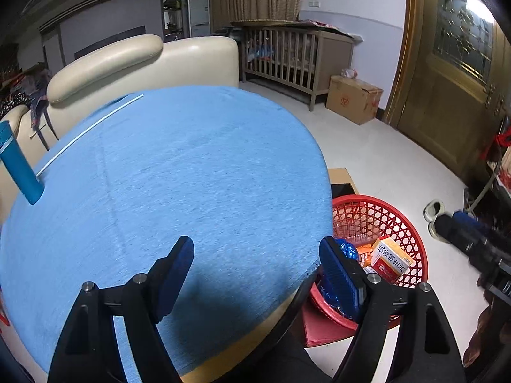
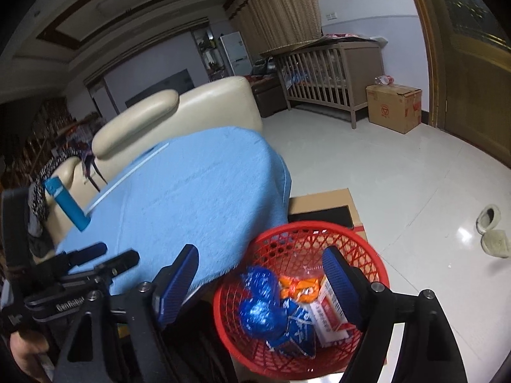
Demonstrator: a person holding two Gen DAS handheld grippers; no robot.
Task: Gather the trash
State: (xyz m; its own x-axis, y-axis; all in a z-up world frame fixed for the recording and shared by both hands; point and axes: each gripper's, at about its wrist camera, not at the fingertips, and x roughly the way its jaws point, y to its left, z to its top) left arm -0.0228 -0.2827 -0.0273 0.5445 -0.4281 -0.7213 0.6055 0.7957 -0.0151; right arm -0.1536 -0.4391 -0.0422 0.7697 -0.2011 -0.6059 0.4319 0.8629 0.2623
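Left gripper (image 1: 257,274): jaws wide, nothing between them, poised over near edge of desk (image 1: 191,175) with blue cloth cover. Right finger pad overhangs desk edge, in front of red basket (image 1: 412,239).

Right gripper (image 2: 260,282): jaws wide, nothing held, hovering above red basket (image 2: 319,236). Left gripper also seen at far left of right wrist view, blurred, over near-left desk edge.

Red basket: on floor to right of desk, resting partly on flat cardboard box (image 2: 322,201). Mesh wall, round rim. Contents, right wrist view:
- crumpled blue foil wrapper (image 2: 258,303), left side of basket
- blue printed sachets (image 2: 297,328), near side, just beside foil wrapper
- orange wrapper (image 2: 300,287), centre, touching the others
- white-and-red medicine box (image 2: 329,319), right side, partly hidden behind right finger pad
Left wrist view shows same medicine box (image 1: 391,258) with orange top face and large printed characters, lying tilted against basket wall.

On desk: blue bottle (image 1: 19,166) standing at far left; thin white rod (image 1: 89,131) lying along far-left edge, one end near bottle.

Background: cream sofa (image 1: 143,60) behind desk, wooden crib (image 1: 287,54) by far wall, brown carton (image 1: 353,99) beside crib, slippers (image 2: 491,226) on white floor at right.
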